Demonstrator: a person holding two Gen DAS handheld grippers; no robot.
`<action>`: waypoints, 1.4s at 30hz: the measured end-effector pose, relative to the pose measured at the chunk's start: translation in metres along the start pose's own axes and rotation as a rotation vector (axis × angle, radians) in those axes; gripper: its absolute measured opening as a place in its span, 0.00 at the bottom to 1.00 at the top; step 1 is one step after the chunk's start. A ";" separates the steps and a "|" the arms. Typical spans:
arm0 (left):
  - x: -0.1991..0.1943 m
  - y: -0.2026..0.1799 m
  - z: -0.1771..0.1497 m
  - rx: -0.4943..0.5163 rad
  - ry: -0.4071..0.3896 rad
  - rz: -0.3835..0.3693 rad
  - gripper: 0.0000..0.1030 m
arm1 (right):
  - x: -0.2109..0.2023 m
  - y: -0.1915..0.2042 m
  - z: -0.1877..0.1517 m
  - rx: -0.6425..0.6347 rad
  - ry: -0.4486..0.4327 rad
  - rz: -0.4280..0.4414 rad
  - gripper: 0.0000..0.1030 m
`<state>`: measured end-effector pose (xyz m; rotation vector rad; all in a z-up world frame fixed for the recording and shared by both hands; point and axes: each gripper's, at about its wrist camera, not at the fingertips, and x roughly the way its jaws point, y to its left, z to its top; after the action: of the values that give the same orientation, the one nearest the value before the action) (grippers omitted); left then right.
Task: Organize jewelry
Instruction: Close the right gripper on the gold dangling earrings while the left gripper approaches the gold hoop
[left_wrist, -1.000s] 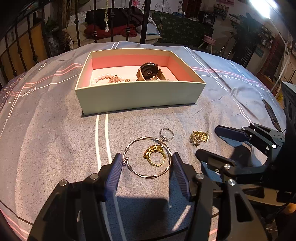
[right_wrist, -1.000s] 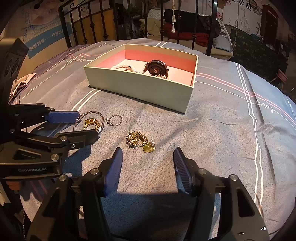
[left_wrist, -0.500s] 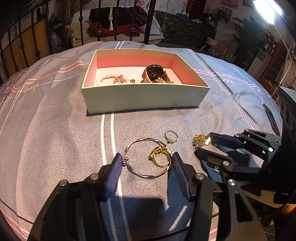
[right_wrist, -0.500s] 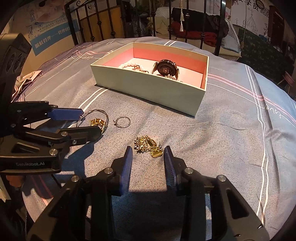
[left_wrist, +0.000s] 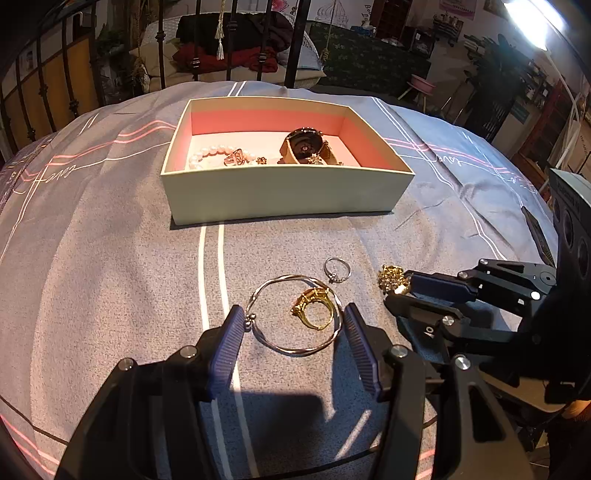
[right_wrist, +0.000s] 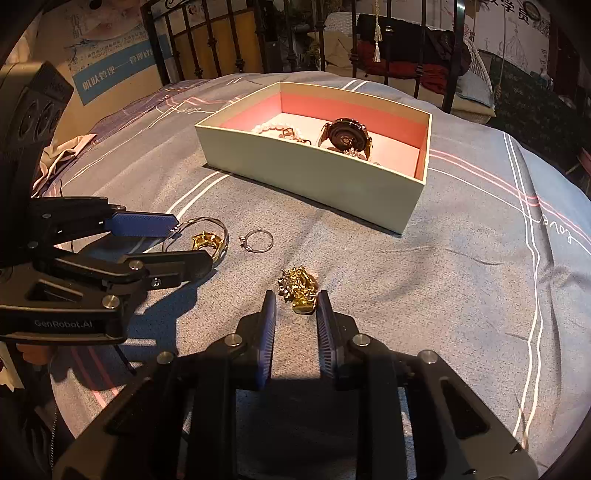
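An open box (left_wrist: 280, 195) with a pink lining holds a pearl bracelet (left_wrist: 210, 153) and a watch (left_wrist: 306, 147). On the bedspread lie a silver bangle (left_wrist: 269, 341), a gold ring (left_wrist: 314, 308) inside it, a small silver ring (left_wrist: 337, 269) and a gold cluster piece (right_wrist: 299, 286). My left gripper (left_wrist: 293, 325) is open with its fingers either side of the bangle. My right gripper (right_wrist: 295, 306) is partly closed, its fingertips flanking the near end of the gold cluster; I cannot tell if they touch it.
The box (right_wrist: 314, 170) stands beyond the loose pieces. A black iron bed frame (left_wrist: 229, 37) with cushions lies behind it. The two grippers sit close side by side; the left one (right_wrist: 155, 240) shows in the right wrist view.
My right gripper's fingers have narrowed and moved forward around the gold cluster. My left gripper has crept slightly closer to the bangle and stayed open.
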<state>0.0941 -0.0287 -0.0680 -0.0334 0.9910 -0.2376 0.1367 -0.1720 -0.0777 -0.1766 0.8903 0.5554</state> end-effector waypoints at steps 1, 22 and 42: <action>0.000 0.000 0.001 0.001 0.000 -0.001 0.53 | 0.000 0.002 0.000 -0.007 0.000 0.000 0.17; -0.005 -0.005 0.001 0.005 -0.004 -0.017 0.53 | -0.009 0.005 -0.006 -0.008 -0.026 -0.017 0.14; -0.008 -0.006 0.006 0.016 -0.012 -0.006 0.53 | -0.015 0.009 -0.002 0.003 -0.049 -0.001 0.14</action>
<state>0.0939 -0.0338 -0.0571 -0.0237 0.9771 -0.2508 0.1225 -0.1711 -0.0664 -0.1601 0.8432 0.5553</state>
